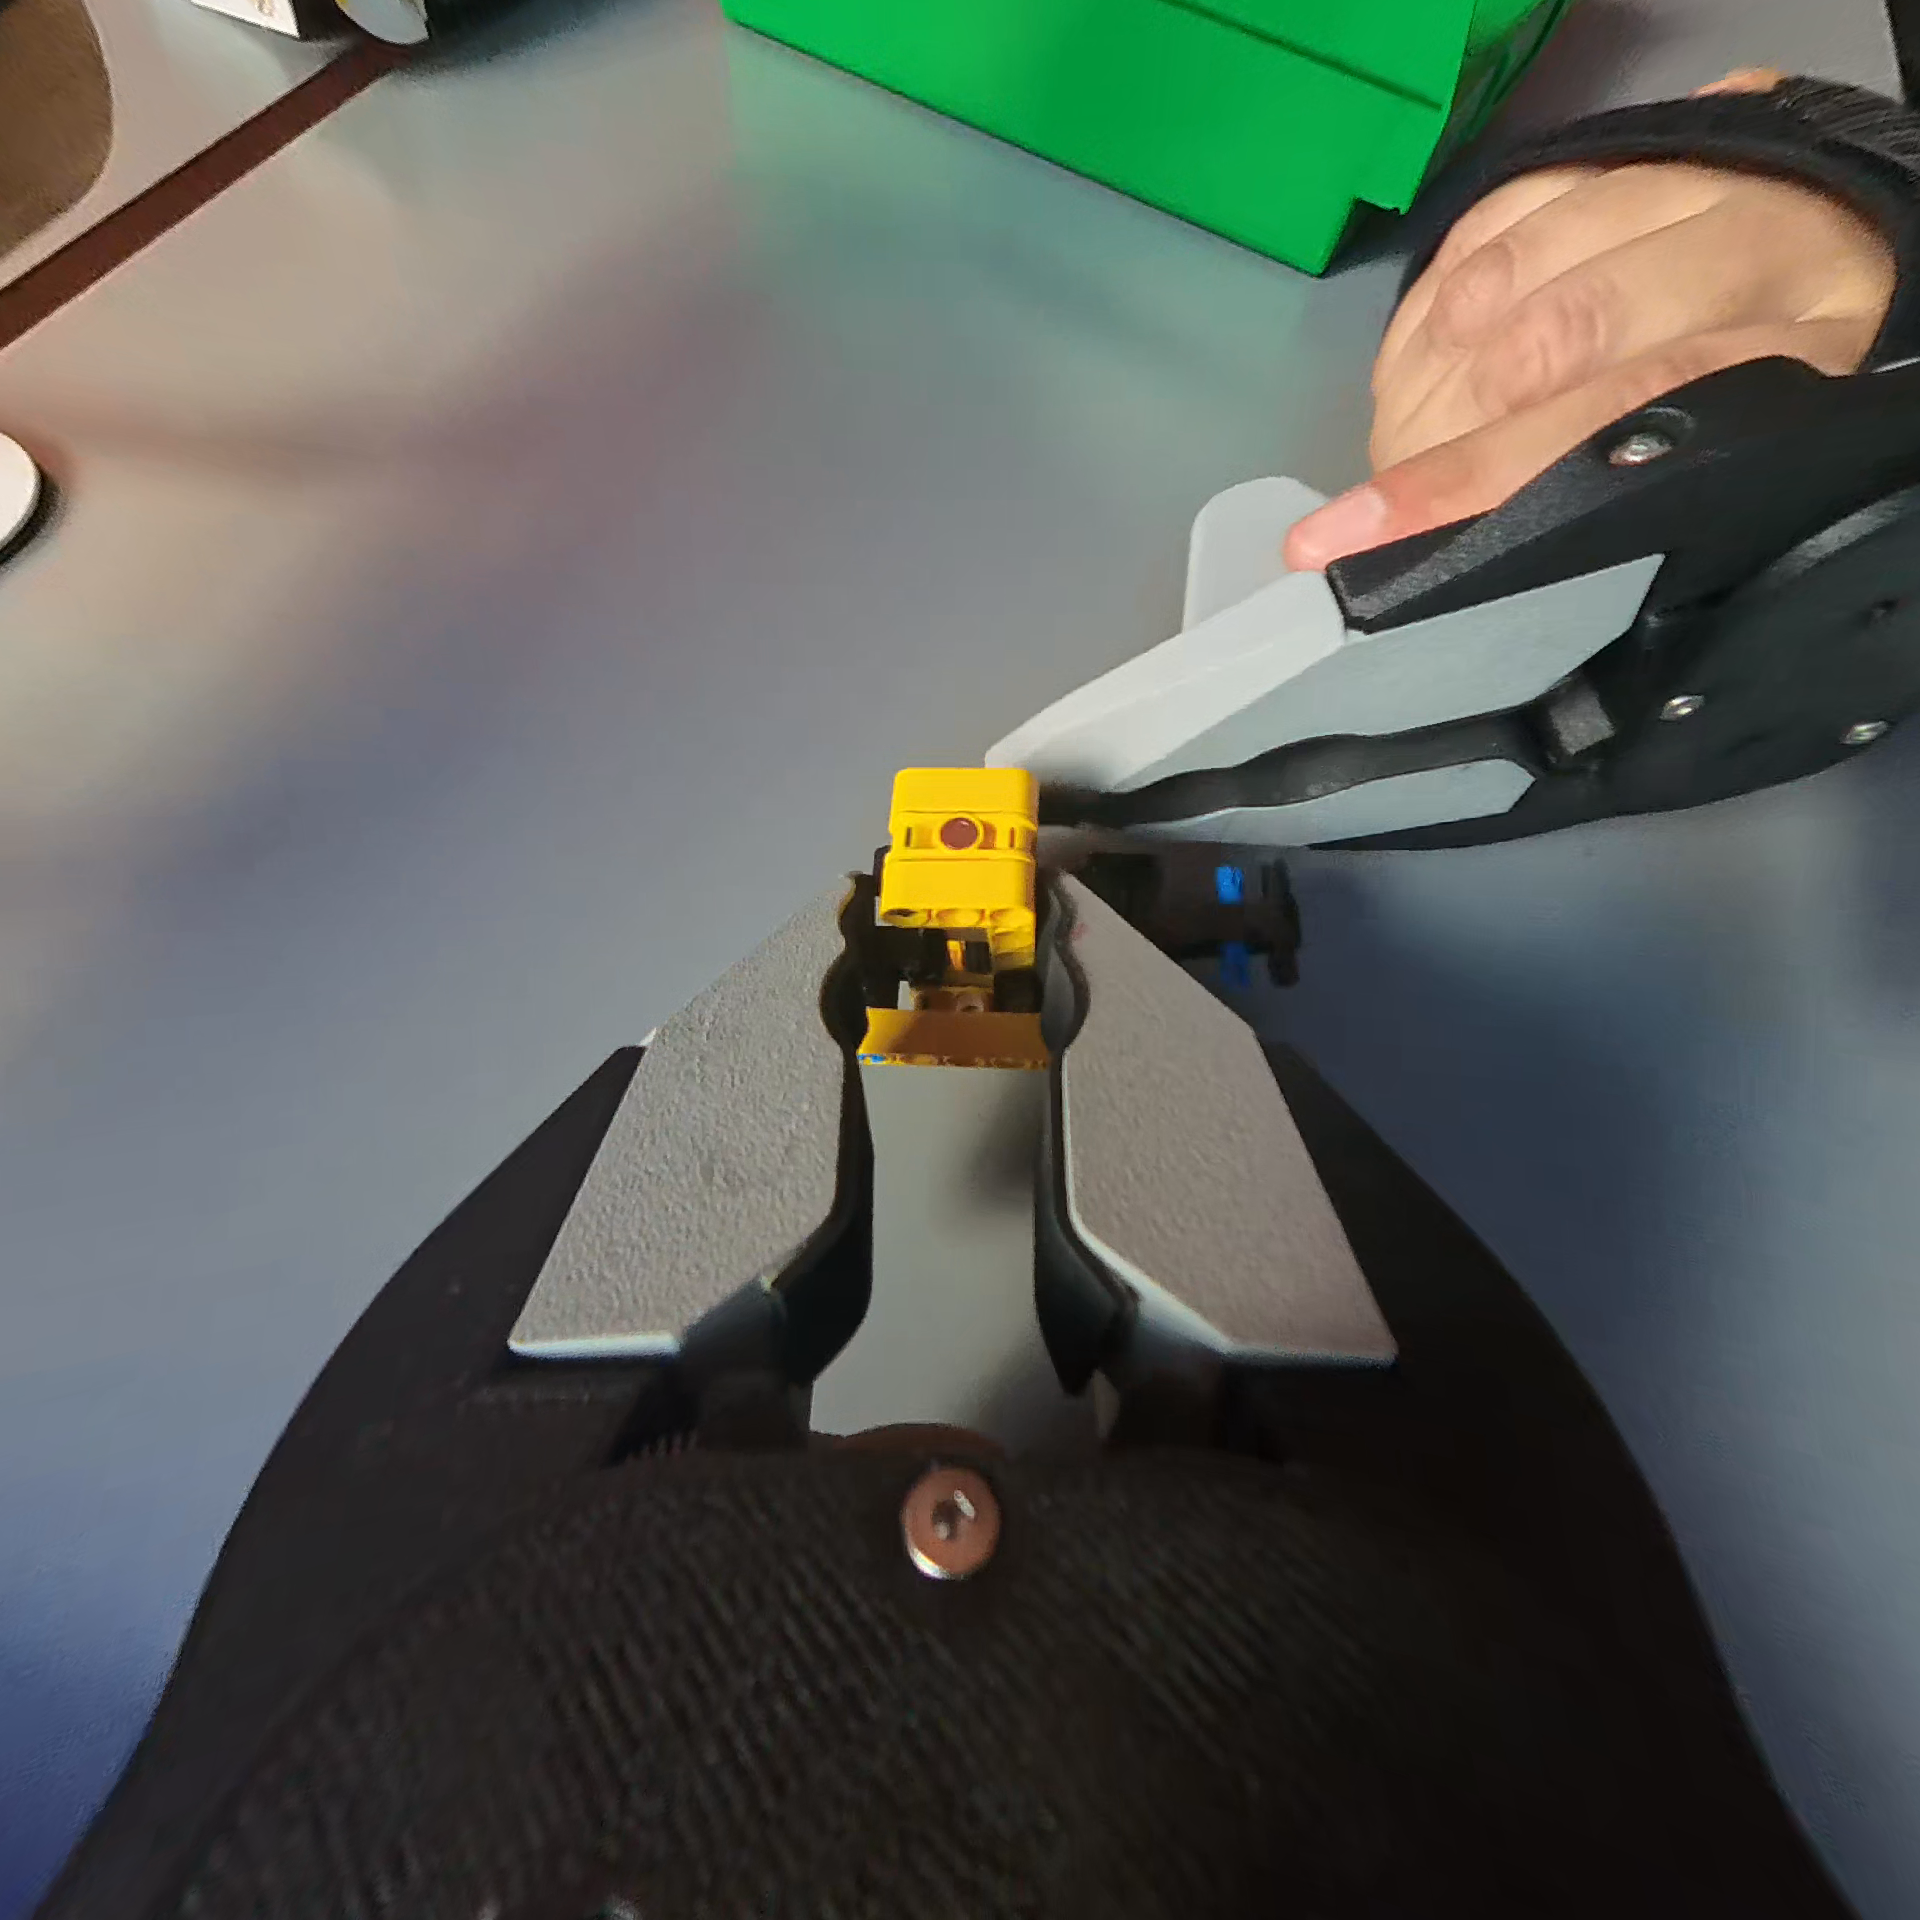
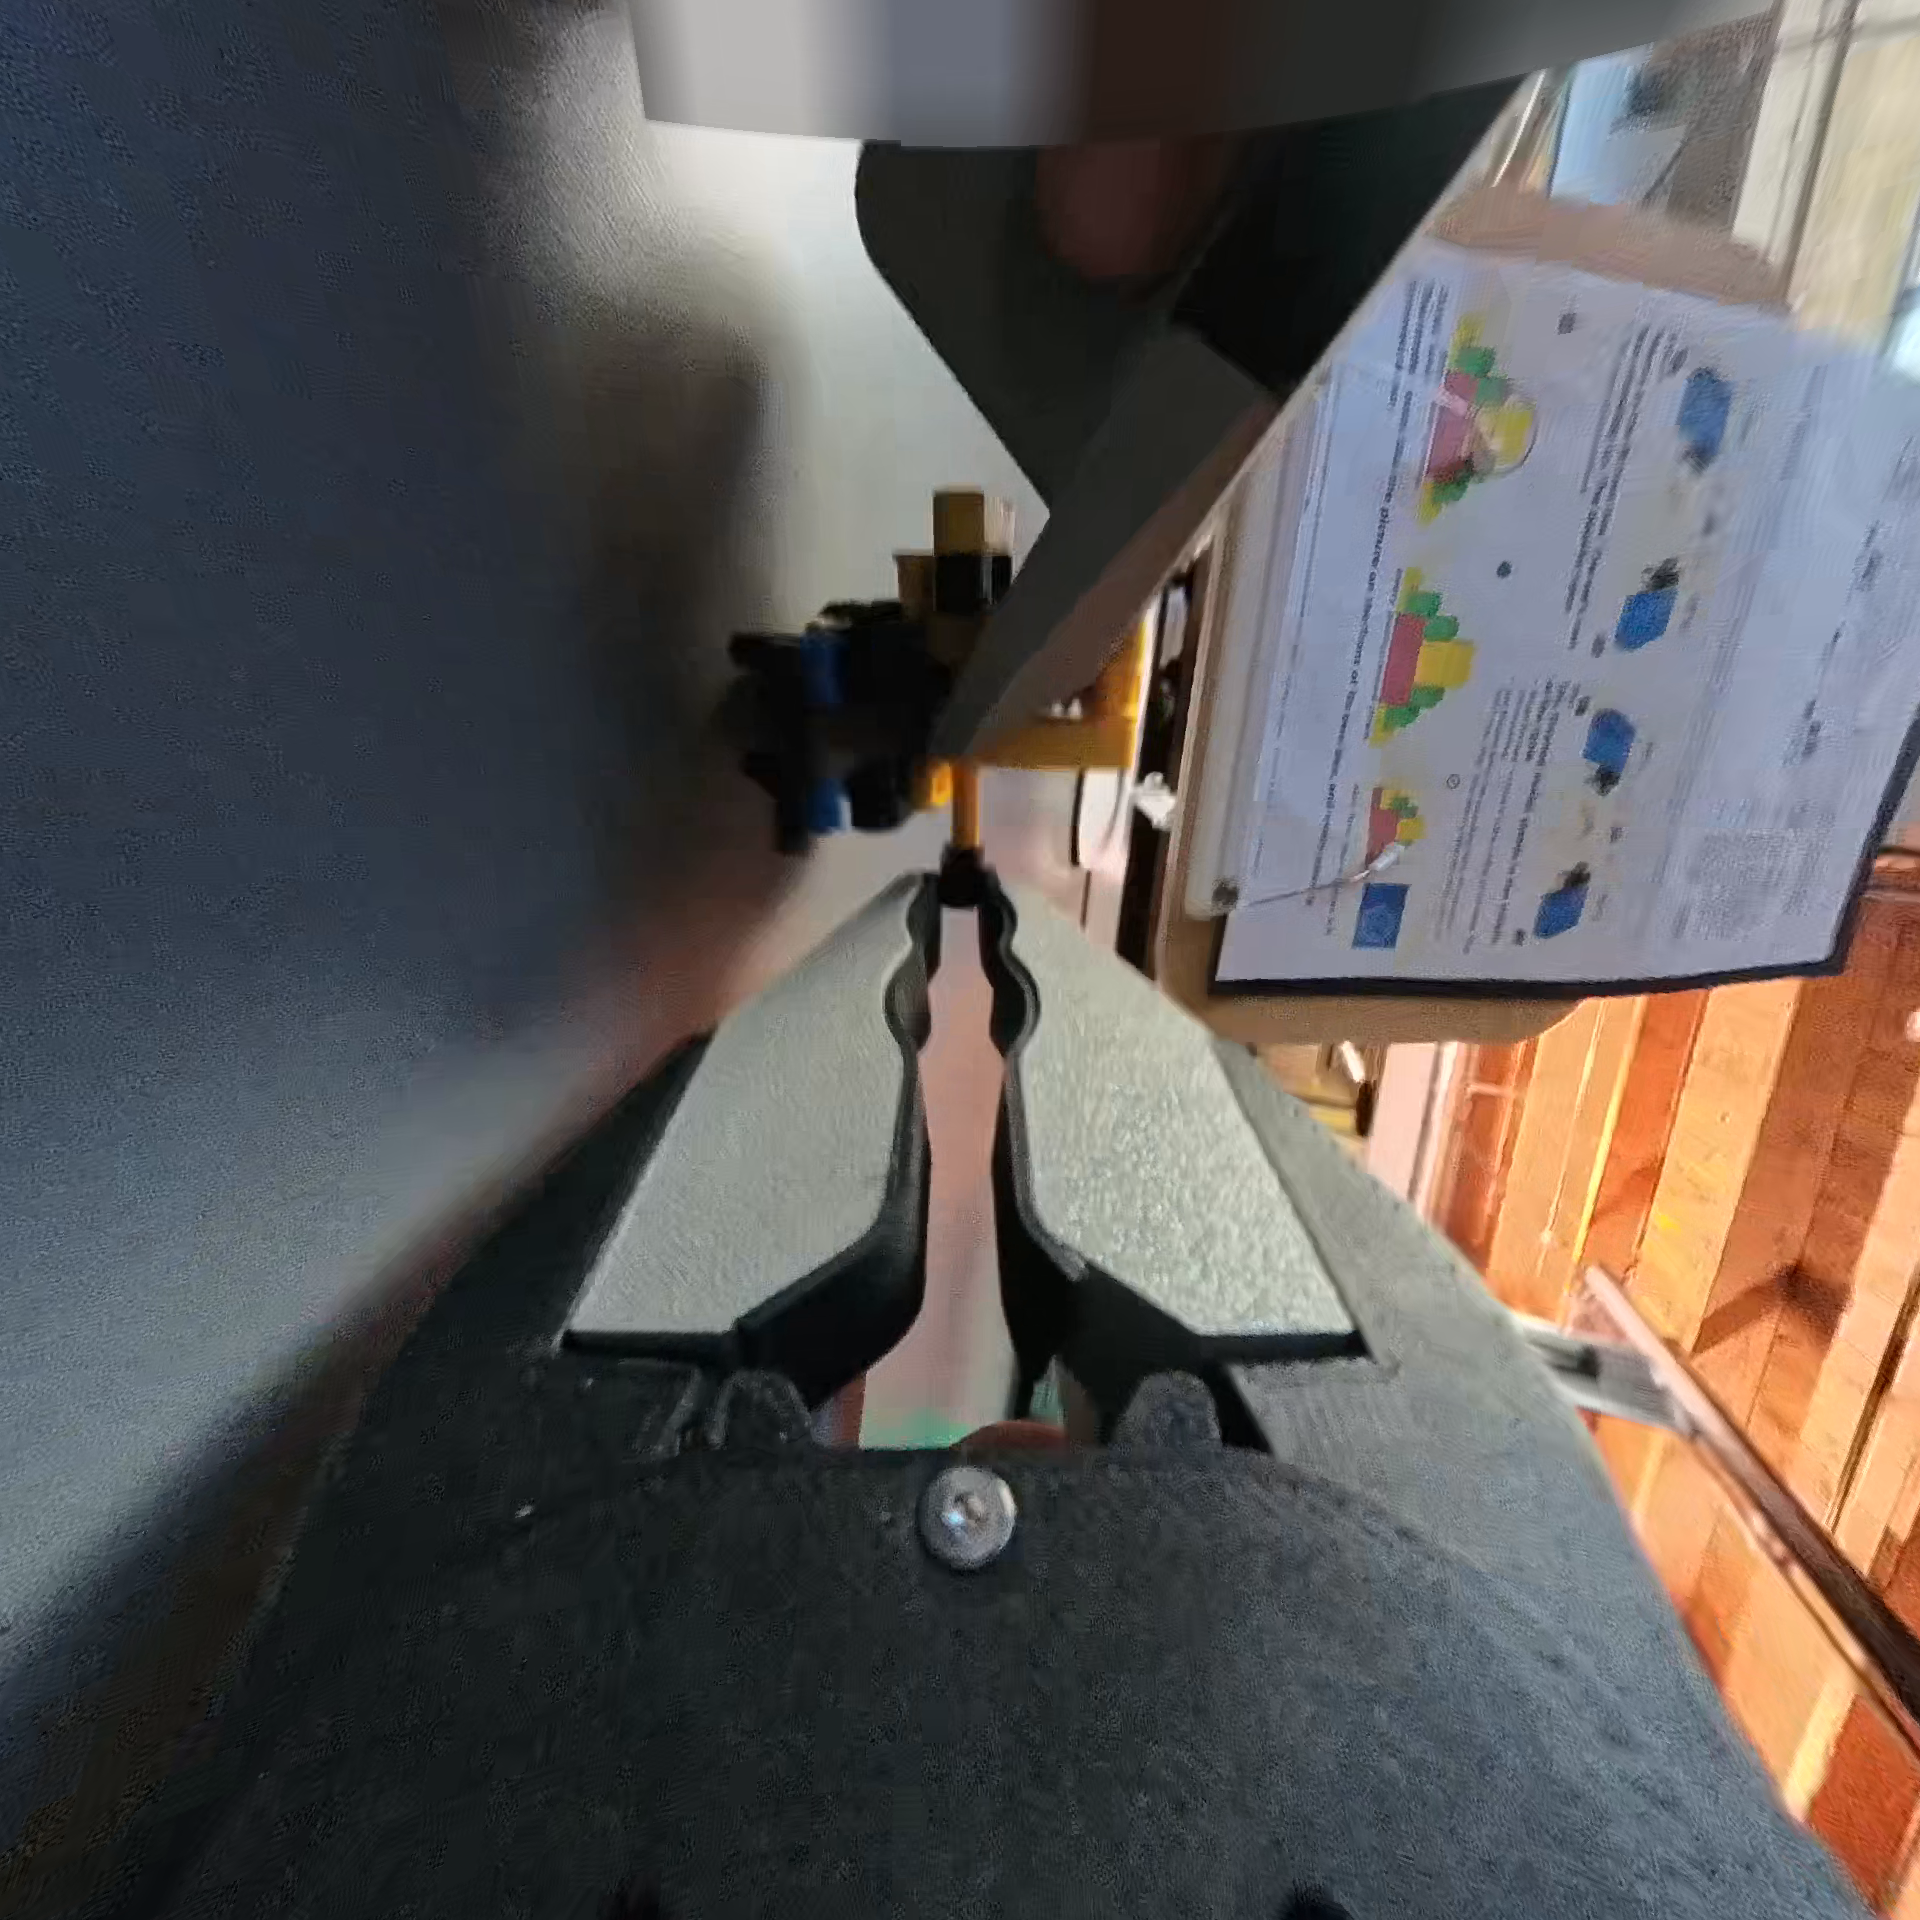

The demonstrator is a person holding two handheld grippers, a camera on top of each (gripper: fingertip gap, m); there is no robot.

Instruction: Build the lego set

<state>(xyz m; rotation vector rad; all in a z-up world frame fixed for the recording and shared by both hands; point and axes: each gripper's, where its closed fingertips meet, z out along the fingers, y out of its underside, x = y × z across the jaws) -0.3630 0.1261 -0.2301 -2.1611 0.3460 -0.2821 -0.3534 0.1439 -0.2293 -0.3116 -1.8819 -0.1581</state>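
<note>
My left gripper (image 1: 956, 920) is shut on a small yellow lego vehicle (image 1: 961, 842) and holds it just above the grey table (image 1: 520, 675). A black and blue wheel part (image 1: 1242, 914) sticks out on the vehicle's right side. My right gripper (image 1: 1039, 805), held by a hand (image 1: 1579, 312), comes in from the right with its tips against the vehicle. In the right wrist view my right gripper (image 2: 961, 896) is shut on a small black connector (image 2: 961, 878) at the end of a thin yellow axle (image 2: 967, 810) that sticks out of the vehicle (image 2: 951, 592). The black and blue part (image 2: 821, 717) is beside it.
A green box (image 1: 1143, 94) stands at the back of the table, behind the right hand. A printed instruction sheet (image 2: 1558, 623) with coloured brick pictures hangs on a board to the right of the right wrist view. Wooden boards (image 2: 1714, 1195) lie beyond it. Left and right tips are no more than a few centimetres apart.
</note>
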